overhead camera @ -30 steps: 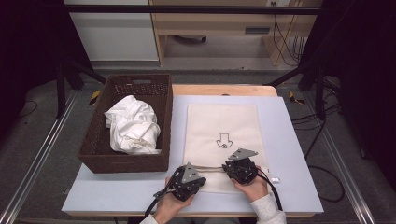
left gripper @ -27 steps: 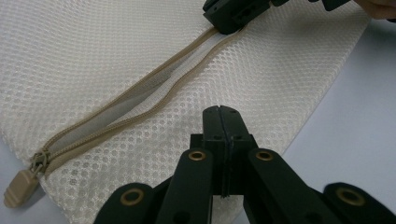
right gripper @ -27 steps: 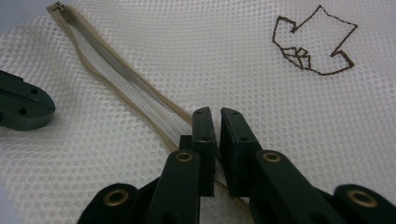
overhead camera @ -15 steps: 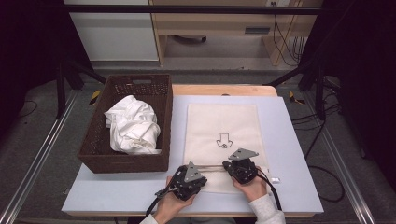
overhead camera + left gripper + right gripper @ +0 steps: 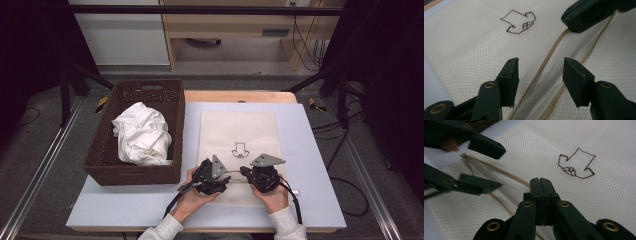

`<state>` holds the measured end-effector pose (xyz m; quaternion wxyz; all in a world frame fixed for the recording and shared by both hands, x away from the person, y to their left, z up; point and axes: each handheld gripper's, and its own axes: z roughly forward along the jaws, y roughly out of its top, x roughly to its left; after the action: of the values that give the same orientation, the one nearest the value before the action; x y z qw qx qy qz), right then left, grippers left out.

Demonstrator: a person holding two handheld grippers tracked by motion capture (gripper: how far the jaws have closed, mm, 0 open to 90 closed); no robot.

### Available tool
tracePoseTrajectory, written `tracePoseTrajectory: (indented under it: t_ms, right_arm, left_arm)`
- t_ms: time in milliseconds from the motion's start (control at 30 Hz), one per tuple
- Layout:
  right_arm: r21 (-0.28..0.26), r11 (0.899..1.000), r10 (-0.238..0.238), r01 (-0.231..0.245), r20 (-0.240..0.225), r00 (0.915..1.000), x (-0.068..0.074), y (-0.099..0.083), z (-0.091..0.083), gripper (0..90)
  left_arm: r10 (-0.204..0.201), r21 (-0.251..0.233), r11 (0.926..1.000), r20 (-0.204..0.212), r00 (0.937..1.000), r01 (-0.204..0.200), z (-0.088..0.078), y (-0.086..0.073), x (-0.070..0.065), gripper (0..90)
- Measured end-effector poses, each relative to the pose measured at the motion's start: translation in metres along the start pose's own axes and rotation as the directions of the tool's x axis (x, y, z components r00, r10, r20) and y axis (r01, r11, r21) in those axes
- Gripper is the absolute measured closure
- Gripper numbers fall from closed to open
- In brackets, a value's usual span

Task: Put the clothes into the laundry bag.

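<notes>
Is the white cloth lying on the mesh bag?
No, the white cloth sits inside the wicker basket, beside the mesh bag.

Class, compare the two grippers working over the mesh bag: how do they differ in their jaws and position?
The left gripper has its jaws apart, just opened, straddling the zip without pressing it; the right gripper has its jaws shut flat together. In the high view the left sits at the mesh bag's near left edge, the right farther in. Both are black and hand-held.
</notes>
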<state>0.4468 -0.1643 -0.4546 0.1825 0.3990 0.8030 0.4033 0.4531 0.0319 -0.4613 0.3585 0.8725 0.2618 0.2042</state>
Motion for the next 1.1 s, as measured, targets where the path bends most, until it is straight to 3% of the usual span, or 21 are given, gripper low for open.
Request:
tracePoseTrajectory:
  t_ms: [67,100,167,200,233,333,400,433,467,500,600,700,800,833,867,900,933,967,1000,1033,1100]
  right_arm:
    - [-0.012,1.0,0.006,-0.006,-0.004,1.0,-0.001,0.0,-0.001,90.0]
    - [-0.016,1.0,0.015,-0.015,-0.007,0.9999,-0.002,0.001,-0.003,90.0]
    - [-0.018,1.0,0.017,-0.017,-0.01,0.9998,-0.002,0.001,-0.003,90.0]
    - [-0.018,1.0,0.017,-0.017,-0.01,0.9998,-0.002,0.001,-0.003,90.0]
    - [-0.014,1.0,0.015,-0.015,-0.011,0.9998,-0.002,0.001,-0.003,90.0]
    - [-0.009,1.0,0.006,-0.007,-0.005,1.0,-0.001,0.0,-0.001,89.7]
    - [-0.018,1.0,0.01,-0.01,0.005,0.9999,0.0,0.0,-0.002,85.1]
    - [-0.034,0.999,0.004,-0.003,0.024,0.9997,0.001,0.0,-0.004,72.6]
    - [-0.034,0.999,0.004,-0.003,0.024,0.9997,0.001,0.0,-0.004,72.6]
    - [-0.044,0.999,-0.025,0.028,0.06,0.9979,0.003,-0.001,-0.005,60.7]
    - [-0.049,0.997,-0.049,0.053,0.086,0.9951,0.006,-0.003,-0.005,52.6]
    - [0.004,0.998,-0.068,0.068,0.104,0.9922,0.01,-0.006,0.006,48.8]
    - [0.021,0.997,-0.07,0.068,0.125,0.9897,0.009,-0.008,0.01,51.4]
    - [0.033,0.998,-0.058,0.054,0.149,0.9871,0.008,-0.01,0.013,57.3]
    - [0.033,0.998,-0.058,0.054,0.149,0.9871,0.008,-0.01,0.013,57.3]
    - [0.032,0.999,-0.039,0.035,0.146,0.9885,0.005,-0.011,0.013,65.0]
    - [0.032,0.999,-0.039,0.035,0.146,0.9885,0.005,-0.011,0.013,65.0]
    - [0.027,0.999,-0.026,0.022,0.145,0.9891,0.004,-0.011,0.013,72.1]
    - [0.027,0.999,-0.026,0.022,0.145,0.9891,0.004,-0.011,0.013,72.1]
    - [0.021,0.999,-0.027,0.024,0.144,0.9892,0.003,-0.01,0.013,80.0]
    - [0.015,1.0,-0.016,0.014,0.142,0.9898,0.002,-0.01,0.012,85.3]
  left_arm:
    - [-0.003,0.022,0.9998,-0.002,1.0,0.003,0.009,0.0,0.0,48.4]
    - [-0.008,0.038,0.9993,-0.018,0.9998,0.008,0.015,-0.002,0.0,58.1]
    - [-0.012,0.042,0.999,-0.024,0.9997,0.013,0.016,-0.002,0.001,68.6]
    - [-0.014,0.042,0.999,-0.024,0.9996,0.015,0.016,-0.003,0.002,68.6]
    - [-0.018,0.035,0.9992,-0.028,0.9994,0.019,0.016,-0.003,0.003,77.0]
    - [-0.03,0.017,0.9994,-0.021,0.9993,0.03,0.013,-0.002,0.004,82.4]
    - [-0.049,0.008,0.9987,-0.015,0.9987,0.049,0.012,-0.001,0.005,83.8]
    - [-0.073,0.001,0.9973,-0.006,0.9973,0.073,0.011,-0.001,0.008,83.8]
    - [-0.073,0.001,0.9973,-0.006,0.9973,0.073,0.011,-0.001,0.008,83.8]
    - [-0.099,-0.009,0.995,0.006,0.995,0.099,0.01,-0.001,0.01,83.8]
    - [-0.125,-0.026,0.9918,0.017,0.9921,0.125,0.007,0.001,0.013,83.8]
    - [-0.147,-0.035,0.9883,0.029,0.9886,0.148,0.005,0.002,0.015,83.6]
    - [-0.148,-0.042,0.9879,0.036,0.9883,0.149,0.003,0.002,0.016,83.3]
    - [-0.148,-0.041,0.988,0.036,0.9884,0.149,0.003,0.002,0.016,83.0]
    - [-0.148,-0.044,0.9877,0.04,0.9881,0.15,0.003,0.001,0.015,83.0]
    - [-0.151,-0.046,0.9871,0.047,0.9874,0.153,0.002,0.001,0.015,81.9]
    - [-0.151,-0.046,0.9871,0.047,0.9874,0.153,0.002,0.001,0.015,81.0]
    - [-0.152,-0.047,0.9869,0.048,0.9872,0.154,0.002,0.001,0.014,79.4]
    - [-0.152,-0.051,0.9867,0.05,0.9871,0.154,0.001,0.001,0.013,79.4]
    - [-0.157,-0.056,0.9855,0.056,0.9859,0.16,0.0,0.001,0.013,72.5]
    - [-0.169,-0.089,0.9803,0.081,0.9823,0.176,-0.012,0.001,0.011,67.2]
